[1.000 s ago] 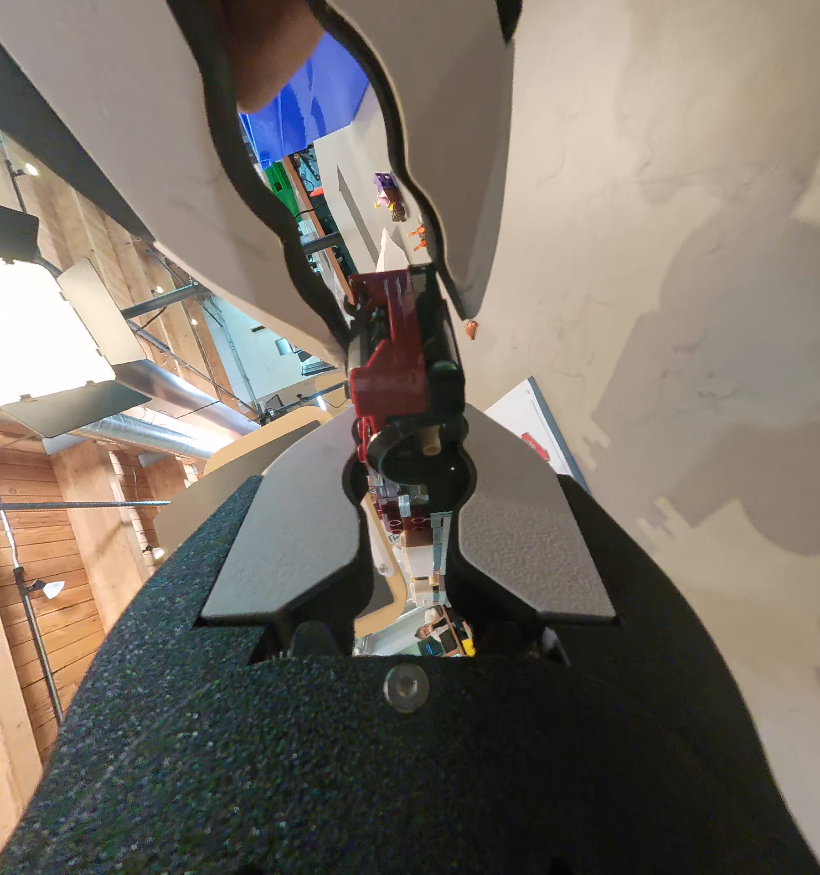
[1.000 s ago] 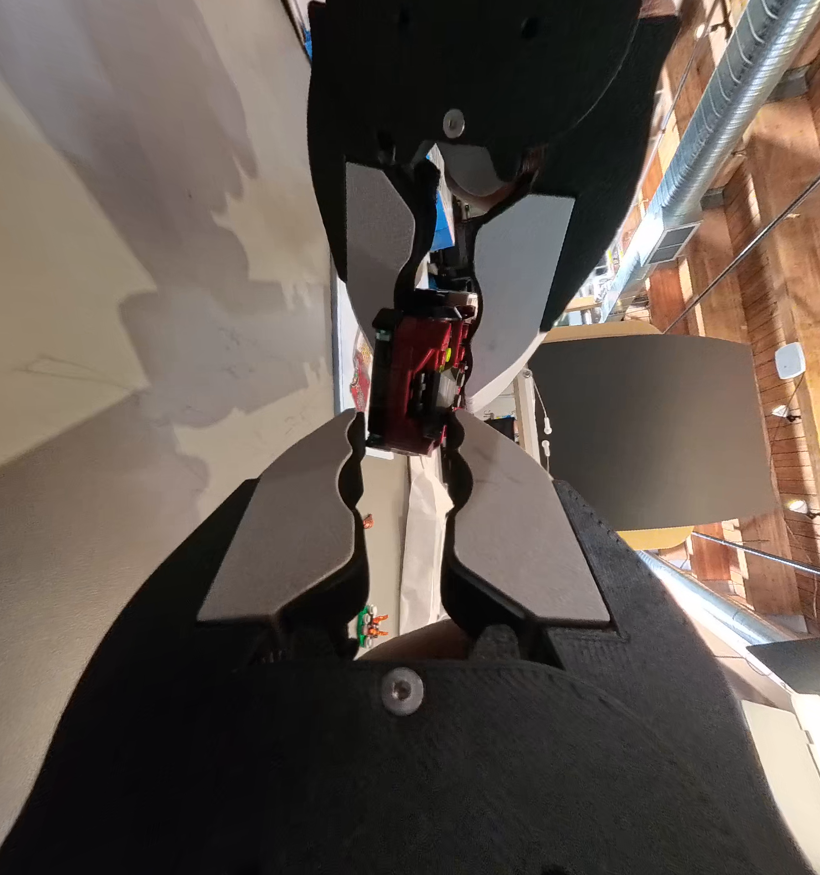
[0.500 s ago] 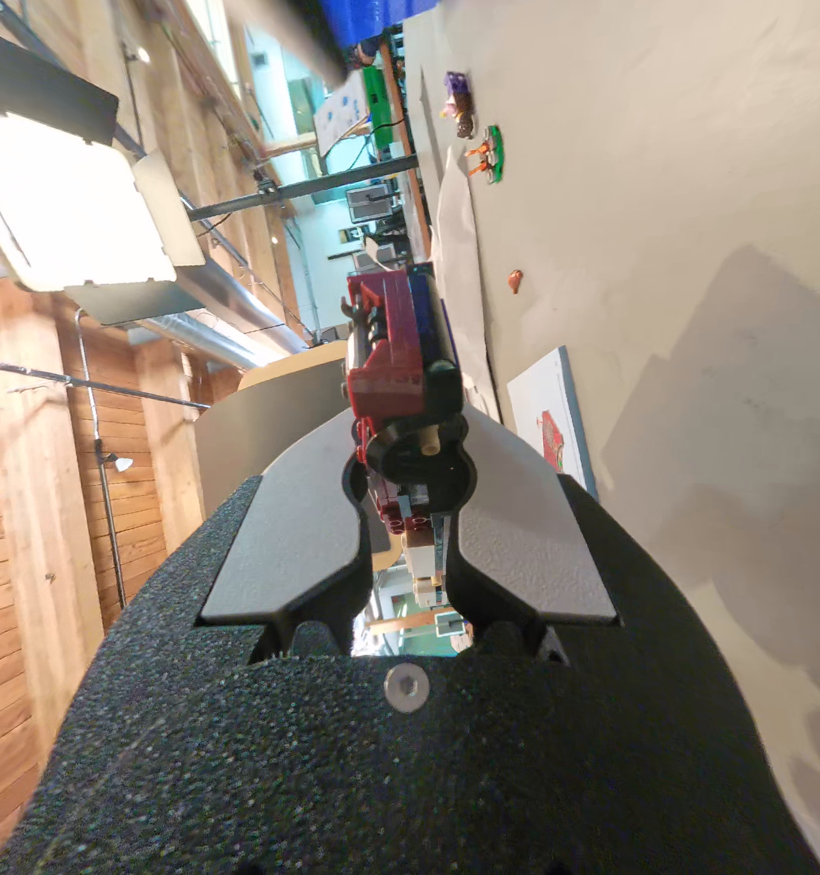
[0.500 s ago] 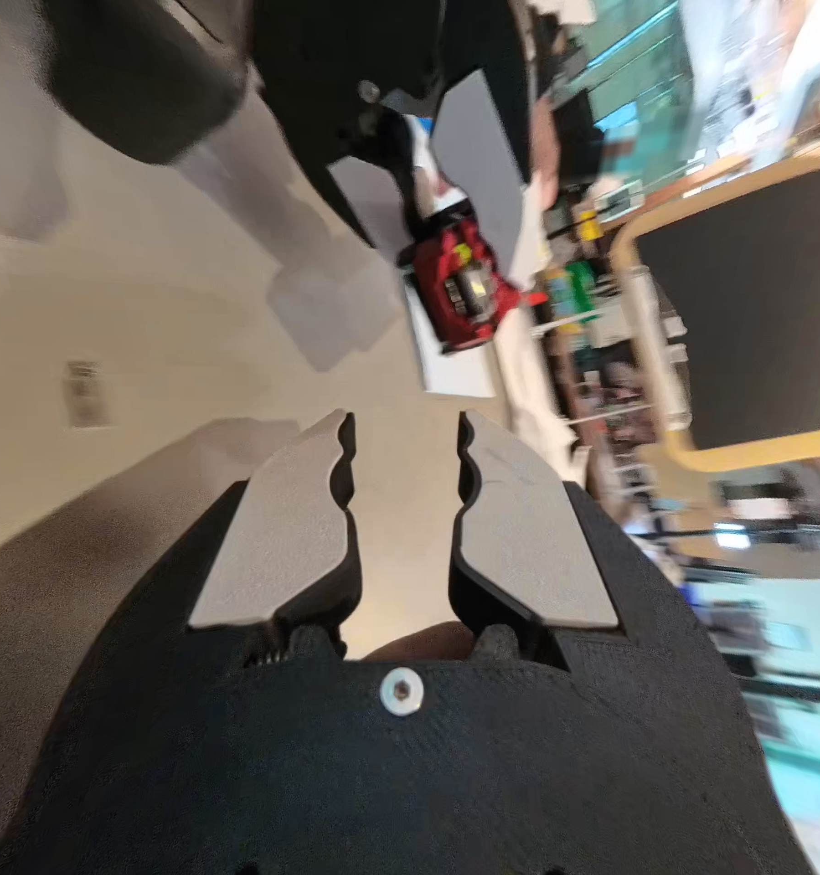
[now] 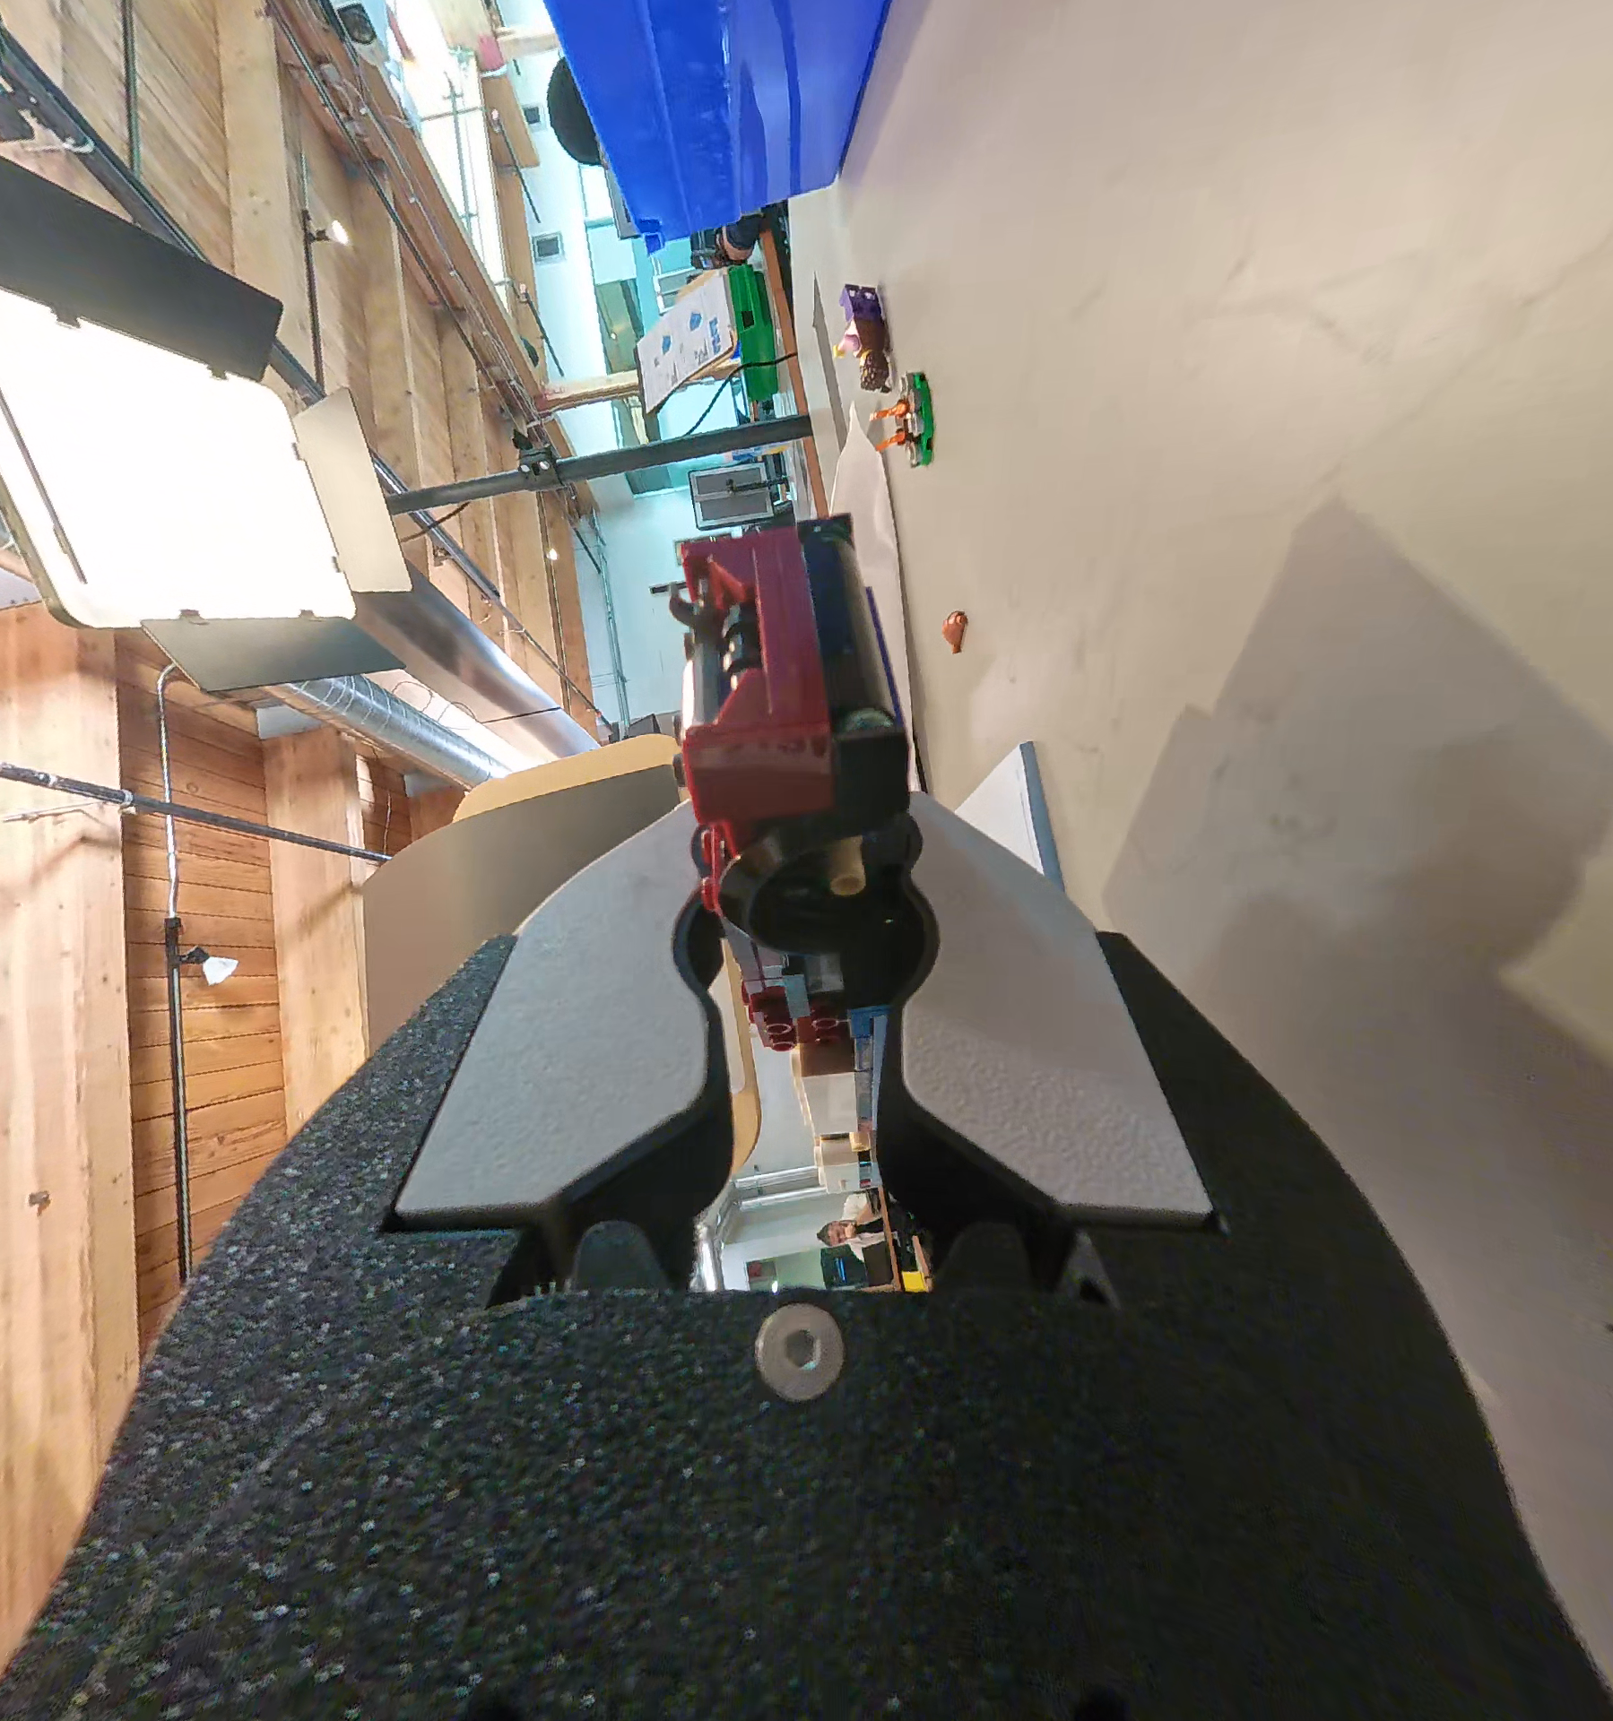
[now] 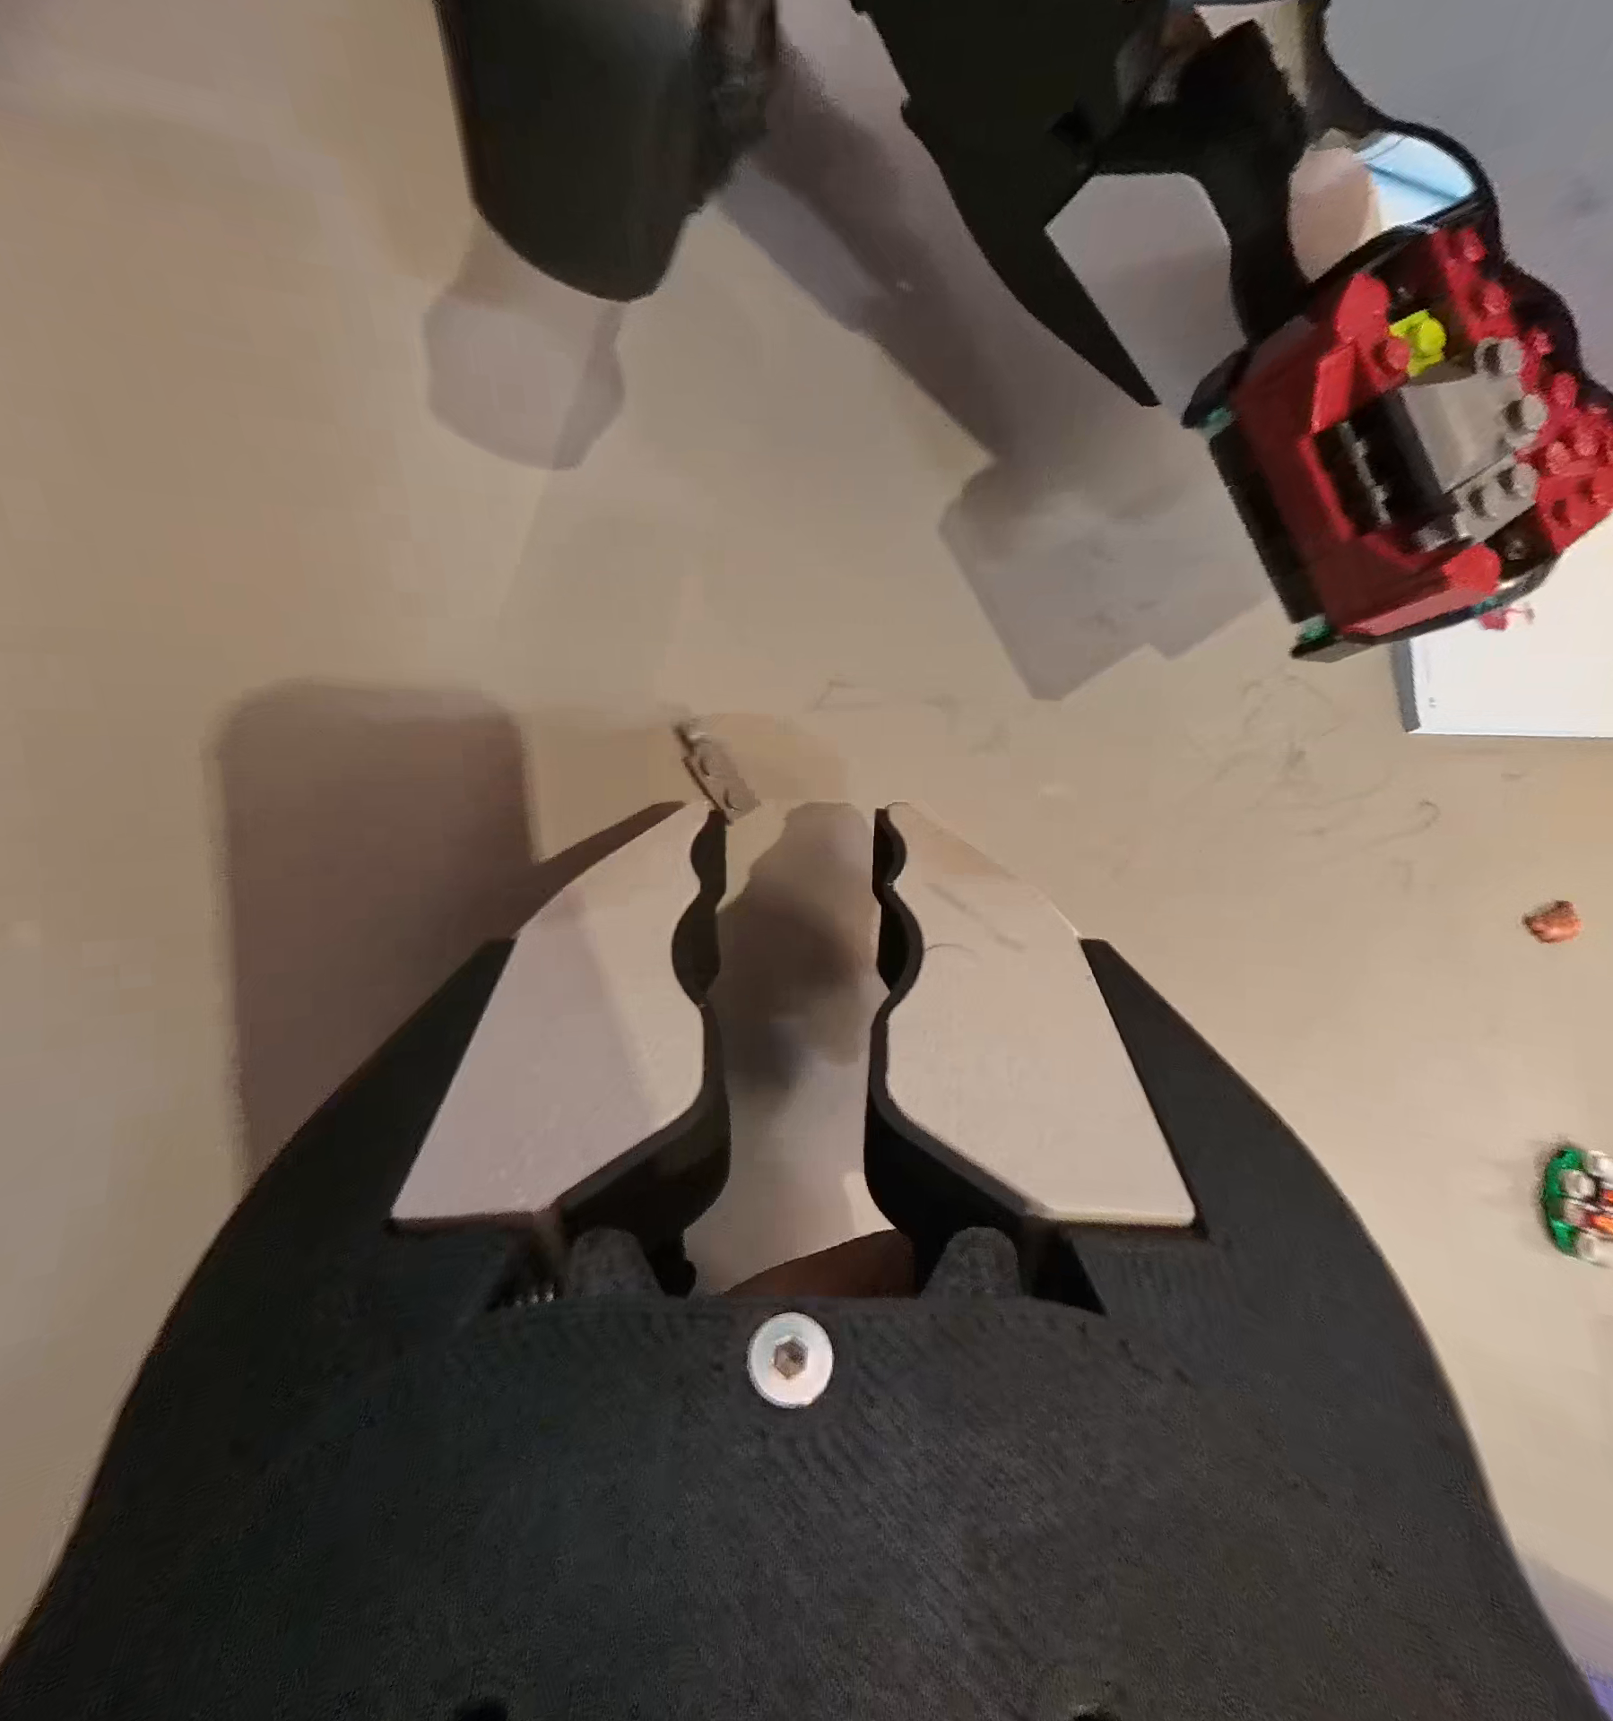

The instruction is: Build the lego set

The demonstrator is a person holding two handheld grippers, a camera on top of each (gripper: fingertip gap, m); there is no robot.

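My left gripper (image 5: 812, 843) is shut on a dark red and black toy brick vehicle (image 5: 765, 708) and holds it off the beige table (image 5: 1249, 372), its black round end between the pads. The same vehicle shows at the upper right of the right wrist view (image 6: 1398, 447), in the left gripper's fingers. My right gripper (image 6: 795, 819) is open with nothing between the pads, low over the table. A small grey brick plate (image 6: 717, 778) lies on the table just ahead of its left fingertip (image 6: 691, 824).
A white booklet (image 6: 1529, 680) lies under the held vehicle and also shows in the left wrist view (image 5: 1007, 801). A small brown piece (image 6: 1550, 922), a green plate with orange parts (image 6: 1575, 1201) and a purple figure (image 5: 863, 326) lie on the table. A blue bin (image 5: 718, 102) stands at the far end.
My right gripper let go of the red vehicle, opened, swung away and came down over the table by the small grey plate. My left gripper kept its hold on the vehicle.
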